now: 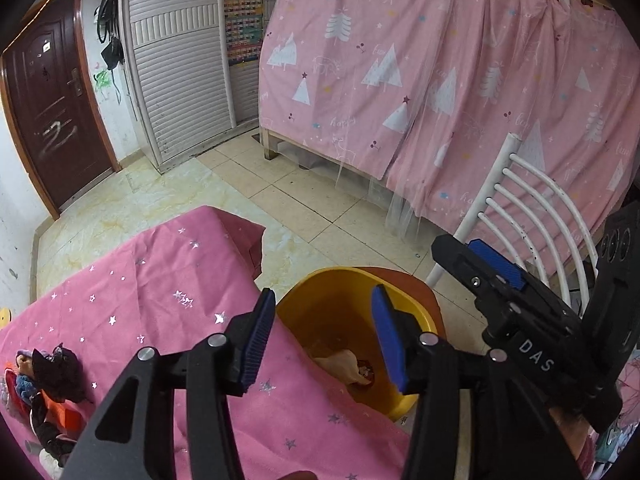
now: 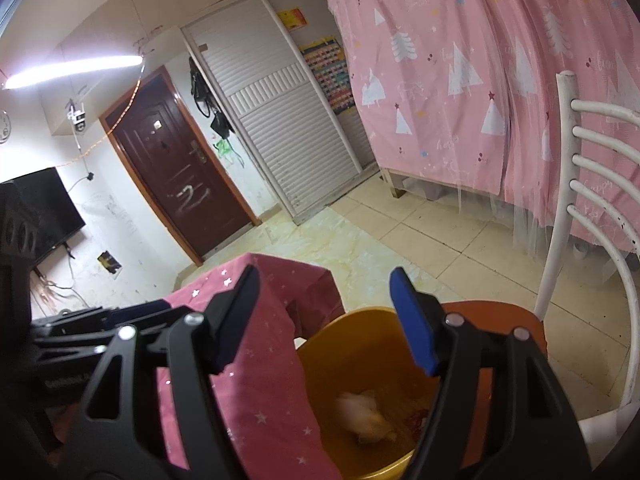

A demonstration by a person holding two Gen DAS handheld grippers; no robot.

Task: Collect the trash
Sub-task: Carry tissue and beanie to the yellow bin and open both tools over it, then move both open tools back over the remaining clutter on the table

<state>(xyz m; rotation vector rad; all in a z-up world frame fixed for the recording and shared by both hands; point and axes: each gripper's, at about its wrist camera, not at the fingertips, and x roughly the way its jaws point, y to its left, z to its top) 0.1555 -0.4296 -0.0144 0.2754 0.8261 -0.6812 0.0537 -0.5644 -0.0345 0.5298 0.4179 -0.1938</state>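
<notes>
Both wrist cameras look steeply down, close over the yellow bin [image 1: 344, 292] [image 2: 360, 344] beside the pink tablecloth [image 1: 140, 280] [image 2: 272, 380]; these 2 views share both.

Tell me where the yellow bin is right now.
The yellow bin sits on the orange seat of the white chair, against the edge of the pink-clothed table. In both wrist views it lies just beyond the open grippers, with crumpled trash inside.
</notes>
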